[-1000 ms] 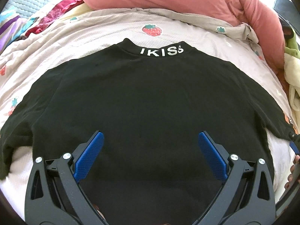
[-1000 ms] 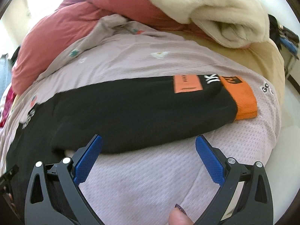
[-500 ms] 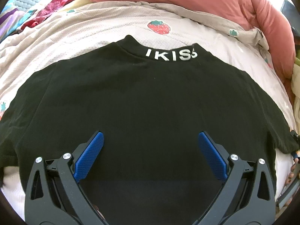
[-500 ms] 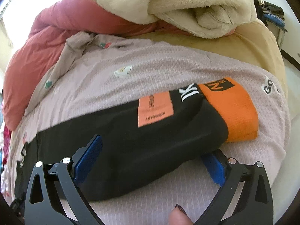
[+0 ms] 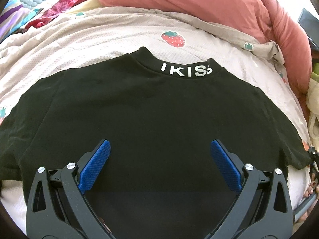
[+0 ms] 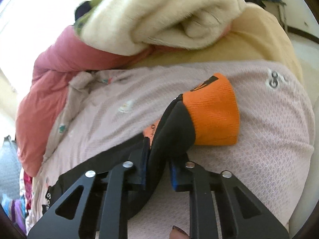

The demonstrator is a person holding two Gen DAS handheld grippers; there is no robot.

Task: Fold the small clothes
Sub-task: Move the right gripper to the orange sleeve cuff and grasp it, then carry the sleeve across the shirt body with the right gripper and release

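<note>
A black sweatshirt (image 5: 151, 115) with white "IKISS" lettering on its collar lies flat, back up, on a pale pink bedspread (image 5: 111, 45). My left gripper (image 5: 159, 159) is open and empty, hovering over the lower middle of the shirt's body. In the right wrist view my right gripper (image 6: 157, 171) is shut on the black sleeve (image 6: 171, 131) just behind its orange cuff (image 6: 215, 115), and the sleeve is bunched up between the blue pads.
A salmon-pink duvet (image 5: 199, 4) lies heaped along the far side of the bed. A rolled cream fleece blanket (image 6: 159, 16) sits above the sleeve on a tan sheet (image 6: 259, 45). Colourful fabrics (image 5: 30, 16) are at far left.
My right gripper moved forward onto the sleeve and closed on it near the orange cuff, bunching the fabric. My left gripper drifted slightly closer over the shirt and stayed open.
</note>
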